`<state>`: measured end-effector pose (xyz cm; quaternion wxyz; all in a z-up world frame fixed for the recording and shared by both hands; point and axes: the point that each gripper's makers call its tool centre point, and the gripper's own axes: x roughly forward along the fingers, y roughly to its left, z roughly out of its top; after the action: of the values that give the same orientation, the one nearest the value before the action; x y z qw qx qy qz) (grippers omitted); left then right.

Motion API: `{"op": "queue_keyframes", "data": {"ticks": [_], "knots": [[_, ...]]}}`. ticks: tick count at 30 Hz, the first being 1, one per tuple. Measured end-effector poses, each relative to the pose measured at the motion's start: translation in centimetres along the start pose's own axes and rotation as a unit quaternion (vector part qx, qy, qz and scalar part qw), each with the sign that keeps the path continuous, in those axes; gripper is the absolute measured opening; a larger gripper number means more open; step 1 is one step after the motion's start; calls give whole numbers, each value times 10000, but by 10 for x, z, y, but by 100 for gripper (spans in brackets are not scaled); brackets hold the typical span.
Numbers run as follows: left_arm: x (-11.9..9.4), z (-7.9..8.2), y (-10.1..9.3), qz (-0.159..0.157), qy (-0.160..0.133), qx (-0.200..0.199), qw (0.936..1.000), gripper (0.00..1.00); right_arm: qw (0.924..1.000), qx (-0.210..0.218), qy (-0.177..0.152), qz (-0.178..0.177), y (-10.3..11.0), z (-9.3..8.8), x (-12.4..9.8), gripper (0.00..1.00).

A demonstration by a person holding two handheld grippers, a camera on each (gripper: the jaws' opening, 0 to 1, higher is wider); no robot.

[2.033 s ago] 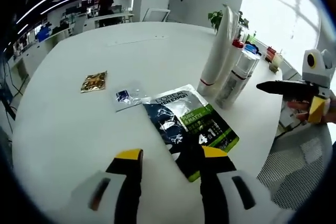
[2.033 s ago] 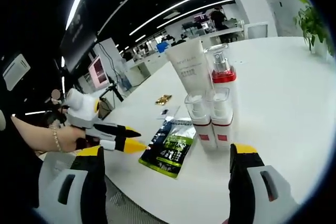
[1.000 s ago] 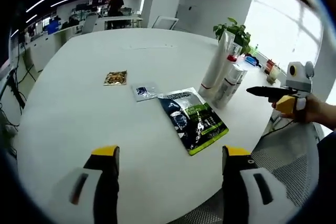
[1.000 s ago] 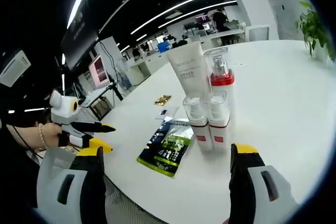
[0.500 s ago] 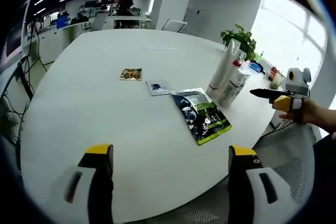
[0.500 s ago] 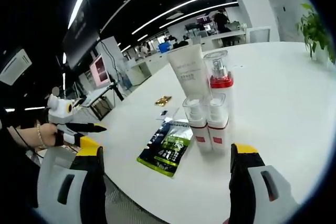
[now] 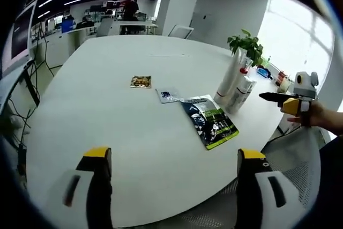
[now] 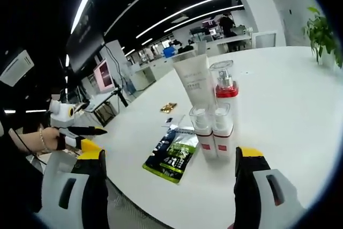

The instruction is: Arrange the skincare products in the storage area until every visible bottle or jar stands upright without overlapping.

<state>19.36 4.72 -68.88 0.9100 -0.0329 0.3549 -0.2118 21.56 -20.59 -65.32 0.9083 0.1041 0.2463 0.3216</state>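
White and smooth, the round table [image 7: 96,111] carried everything, and the cluster of skincare products is the landmark here. In the right gripper view a tall white tube [image 8: 193,83] stood on its cap with its flat crimped end up, a clear-capped pump bottle [image 8: 224,90] with a red collar stood just beside it, and two shorter bottles [image 8: 211,131] with clear caps and red bands stood in front, close side by side. All four were upright and none lay over another, so by my judgement the requested arrangement looked met or nearly so.

A glossy green and dark sachet [image 8: 174,156] lay flat near the cluster, toward the table's edge. Beyond it, farther from the cluster, lay a small silvery packet [image 7: 168,95] and then a small gold packet [image 7: 141,82]. Being flat pouches, they cannot stand, which likely explains why they lay there.

The left gripper [image 7: 174,167] was held off the table's edge, well apart from the cluster, its yellow-tipped jaws spread wide with nothing between them. The right gripper [image 8: 174,162] was likewise spread and empty, facing the cluster from the table's edge, suggesting both hands stood clear of the work.
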Motion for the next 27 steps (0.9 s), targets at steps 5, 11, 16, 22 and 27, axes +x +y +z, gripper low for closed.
{"op": "queue_keyframes", "data": {"ticks": [5,11,16,22,27], "knots": [[-4,2,1,13,-47,-38,10000,93,10000,-78,-8,8,1,-1,0,100],[-6,4,2,77,-72,-10,9999,91,9999,-106,0,-31,-1,-2,1,100],[-6,4,3,111,-25,-16,9999,91,10000,-71,-8,-36,-2,-2,1,100],[-5,5,2,116,-13,3,9999,91,10000,-67,1,-45,-3,-2,1,100],[-2,7,1,135,6,0,9999,91,10000,-63,37,-28,-2,-3,2,100]]}}
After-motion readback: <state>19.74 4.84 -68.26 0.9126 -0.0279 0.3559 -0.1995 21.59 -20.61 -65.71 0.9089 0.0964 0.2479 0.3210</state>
